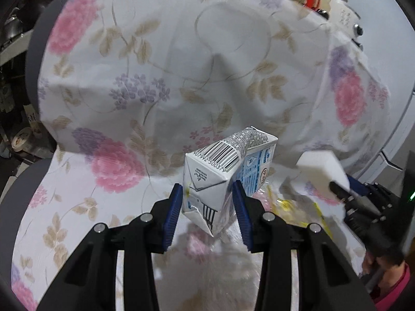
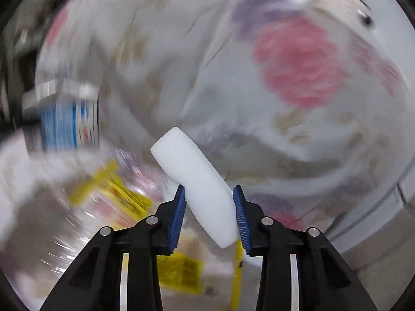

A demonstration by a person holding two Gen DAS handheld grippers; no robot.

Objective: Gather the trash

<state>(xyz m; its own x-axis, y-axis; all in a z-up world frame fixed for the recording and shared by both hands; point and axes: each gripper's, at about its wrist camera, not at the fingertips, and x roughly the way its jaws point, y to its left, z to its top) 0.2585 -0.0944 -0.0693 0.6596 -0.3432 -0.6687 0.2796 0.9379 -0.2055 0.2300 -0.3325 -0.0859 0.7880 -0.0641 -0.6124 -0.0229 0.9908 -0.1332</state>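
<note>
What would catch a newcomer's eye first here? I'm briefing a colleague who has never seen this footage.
First, the small white drink carton with a barcode and blue print, clamped between the blue pads of the left gripper. Next, the white foam block, held tilted in the right gripper. Behind both spreads the white cloth printed with pink and purple flowers, with crinkled yellow-printed clear plastic lying below.

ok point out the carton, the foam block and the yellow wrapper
carton (image 1: 207,171): left wrist view, white end face under the barcode.
foam block (image 2: 197,184): right wrist view, middle of its broad face.
yellow wrapper (image 2: 179,272): right wrist view, yellow panel.
</note>
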